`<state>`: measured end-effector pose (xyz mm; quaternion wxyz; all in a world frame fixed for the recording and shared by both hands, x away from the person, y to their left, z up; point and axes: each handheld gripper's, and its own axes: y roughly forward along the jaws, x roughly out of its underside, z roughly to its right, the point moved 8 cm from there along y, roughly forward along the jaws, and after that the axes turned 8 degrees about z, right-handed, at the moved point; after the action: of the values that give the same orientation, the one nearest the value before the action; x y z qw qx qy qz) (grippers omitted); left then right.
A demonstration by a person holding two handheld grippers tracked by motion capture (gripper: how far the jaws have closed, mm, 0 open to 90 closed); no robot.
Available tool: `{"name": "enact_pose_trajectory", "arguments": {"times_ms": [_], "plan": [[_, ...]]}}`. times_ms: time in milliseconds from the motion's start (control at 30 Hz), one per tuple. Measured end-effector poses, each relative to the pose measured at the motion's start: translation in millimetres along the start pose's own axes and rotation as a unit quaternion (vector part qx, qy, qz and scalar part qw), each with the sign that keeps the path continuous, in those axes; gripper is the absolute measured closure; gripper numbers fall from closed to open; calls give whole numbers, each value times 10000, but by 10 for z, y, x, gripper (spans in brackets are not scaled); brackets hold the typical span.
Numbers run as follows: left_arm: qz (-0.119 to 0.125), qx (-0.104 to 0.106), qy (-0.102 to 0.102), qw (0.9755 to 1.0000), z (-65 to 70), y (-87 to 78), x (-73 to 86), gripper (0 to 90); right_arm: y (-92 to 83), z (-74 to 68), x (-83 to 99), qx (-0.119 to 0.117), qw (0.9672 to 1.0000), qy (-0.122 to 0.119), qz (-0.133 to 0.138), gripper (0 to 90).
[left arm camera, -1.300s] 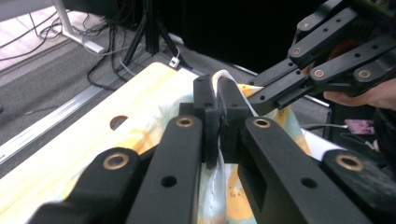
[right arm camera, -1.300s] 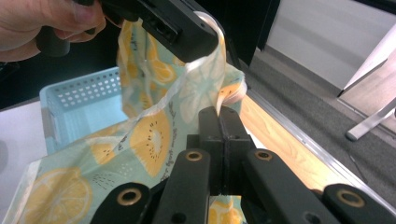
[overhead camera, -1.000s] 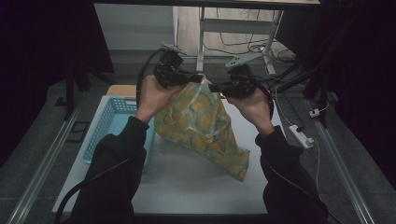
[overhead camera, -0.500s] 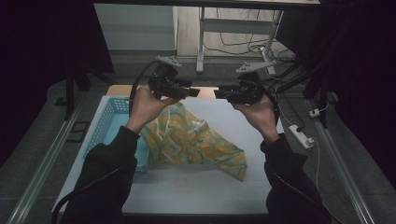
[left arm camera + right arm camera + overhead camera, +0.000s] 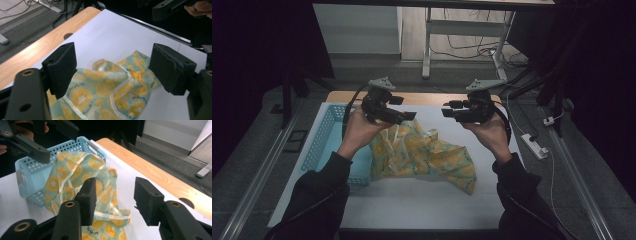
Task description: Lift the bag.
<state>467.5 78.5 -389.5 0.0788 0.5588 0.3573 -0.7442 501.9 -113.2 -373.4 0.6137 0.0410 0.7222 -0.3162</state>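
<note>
Dim room, light falling mostly on the white surface (image 5: 422, 205), whose far edge shows a strip of bare wood (image 5: 427, 98). Beyond that edge, grey floor (image 5: 452, 75), a white cabinet (image 5: 357, 27), a metal stand's legs (image 5: 428, 45) and loose cables (image 5: 467, 47). Off the right edge, a power strip (image 5: 533, 146) lies on the floor.

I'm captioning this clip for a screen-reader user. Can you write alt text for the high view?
A crumpled lemon-print cloth lies on a white table, its left edge against a light-blue basket. Above it, a person holds the left hand-held gripper and the right hand-held gripper, jaws open and empty, pointing toward each other.
</note>
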Motion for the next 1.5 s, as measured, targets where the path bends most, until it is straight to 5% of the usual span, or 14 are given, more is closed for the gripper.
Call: {"name": "enact_pose_trajectory", "arguments": {"times_ms": [367, 800, 1500], "plan": [[-175, -68, -149, 9997, 16, -44, 390, 106, 88, -82, 287, -82, 9999, 113, -8, 373], [-5, 10, -322, 9995, 59, -186, 713, 3, 104, -213, 510, -87, 9998, 202, -1, 201], [-49, -161, -468, 9988, 212, -364, 1237, 0, 82, -262, 912, 154, 9998, 85, -64, 21]]}}
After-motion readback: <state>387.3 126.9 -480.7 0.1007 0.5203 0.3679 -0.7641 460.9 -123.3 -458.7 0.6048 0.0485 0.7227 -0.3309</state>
